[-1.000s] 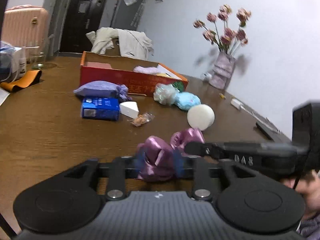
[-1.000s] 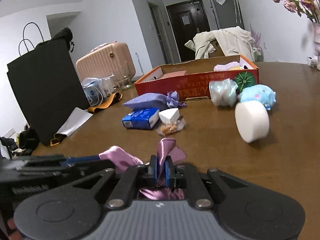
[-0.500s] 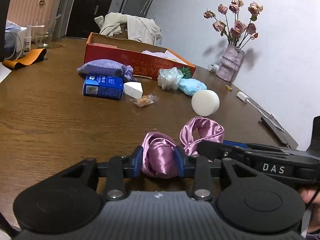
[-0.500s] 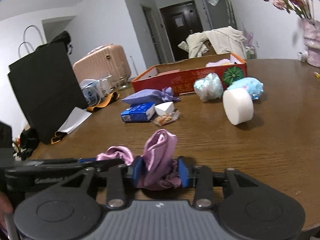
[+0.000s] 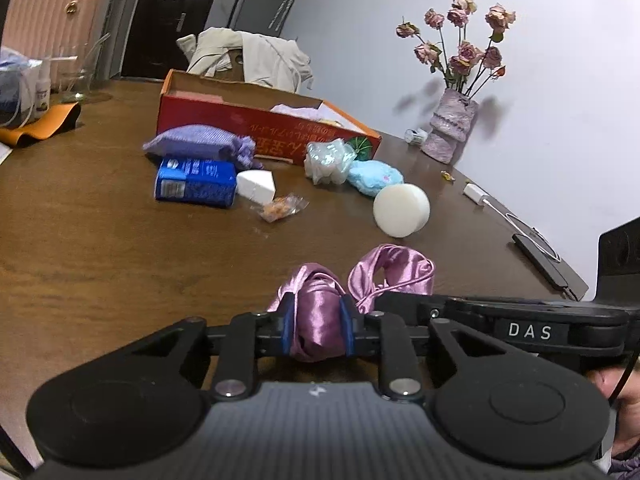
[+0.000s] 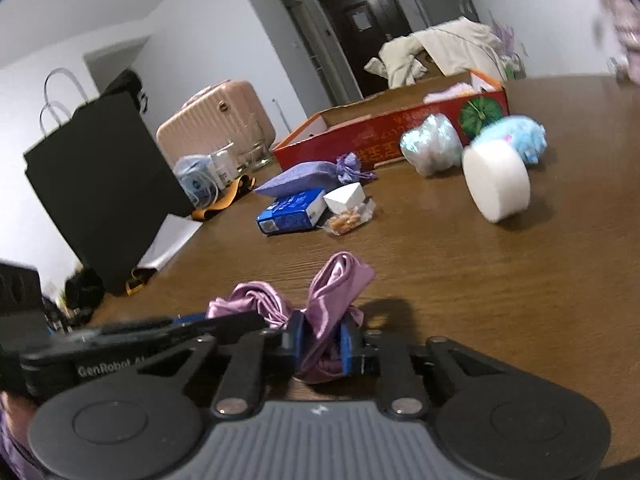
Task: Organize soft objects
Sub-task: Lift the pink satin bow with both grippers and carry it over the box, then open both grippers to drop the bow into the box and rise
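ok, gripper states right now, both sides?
Left gripper: jaws just closed in, shut on the purple satin cloth.
Right gripper: jaws just closed in, shut on the same cloth.

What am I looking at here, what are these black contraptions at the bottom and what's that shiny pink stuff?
No robot: a person holds a two-finger gripper in each hand, each with a camera looking along its fingers, giving one picture per hand. The left gripper and right gripper have just closed further, each pinching one end of the same pink satin cloth. On the wooden table lie a white foam disc, a blue fluffy toy, a lilac pouch, a blue packet and a red cardboard box.
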Demonstrator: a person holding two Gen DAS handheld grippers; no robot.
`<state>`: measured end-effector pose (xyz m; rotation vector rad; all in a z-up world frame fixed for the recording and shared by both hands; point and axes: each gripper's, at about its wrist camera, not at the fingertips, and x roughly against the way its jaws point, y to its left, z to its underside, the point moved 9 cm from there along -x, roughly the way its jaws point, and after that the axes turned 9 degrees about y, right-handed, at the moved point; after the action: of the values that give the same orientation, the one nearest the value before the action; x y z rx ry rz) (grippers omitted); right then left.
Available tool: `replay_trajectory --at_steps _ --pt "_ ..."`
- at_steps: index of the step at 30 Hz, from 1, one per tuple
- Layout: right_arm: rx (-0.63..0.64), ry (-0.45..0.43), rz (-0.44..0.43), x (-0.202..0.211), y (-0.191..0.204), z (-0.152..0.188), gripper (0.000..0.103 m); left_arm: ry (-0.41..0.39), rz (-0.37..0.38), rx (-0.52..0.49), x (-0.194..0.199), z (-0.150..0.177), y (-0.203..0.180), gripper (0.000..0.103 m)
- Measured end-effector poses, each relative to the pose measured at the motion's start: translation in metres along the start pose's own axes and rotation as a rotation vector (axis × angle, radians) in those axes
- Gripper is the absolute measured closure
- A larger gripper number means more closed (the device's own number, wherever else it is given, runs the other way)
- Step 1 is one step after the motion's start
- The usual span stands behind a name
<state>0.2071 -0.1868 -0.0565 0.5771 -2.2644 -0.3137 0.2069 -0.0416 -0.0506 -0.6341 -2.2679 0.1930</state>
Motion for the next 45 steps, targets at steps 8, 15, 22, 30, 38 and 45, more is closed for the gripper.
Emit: replay_trajectory --at_steps 8,15,22,30,38,45 --pt "0.076 -0.107 -0.046 0.006 -0.003 -0.107 0.087 -0.086 0.068 0.000 -0.003 -0.110 0.011 0.080" --pt "0.093 -0.028 -0.016 -0.065 -0.049 -0.273 0.087 -0.028 0.034 0.000 -0.085 -0.266 0.048 0.080" --pt "-0.097 0.156 0.010 -0.189 -0.127 -0.361 0.087 0.151 -0.018 0.191 -0.207 -0.339 0.114 0.080" --pt "-0.134 0.277 0.077 -0.273 -0.164 -0.363 0.083 0.250 -0.103 0.212 -0.280 -0.340 0.157 0.078" --pt "-0.150 0.265 0.108 -0.276 -0.170 -0.366 0.070 0.241 -0.095 0.191 -0.276 -0.339 0.152 0.059" --pt "-0.087 0.204 0.140 -0.220 -0.142 -0.375 0.060 0.198 -0.117 0.135 -0.220 -0.354 0.130 0.050"
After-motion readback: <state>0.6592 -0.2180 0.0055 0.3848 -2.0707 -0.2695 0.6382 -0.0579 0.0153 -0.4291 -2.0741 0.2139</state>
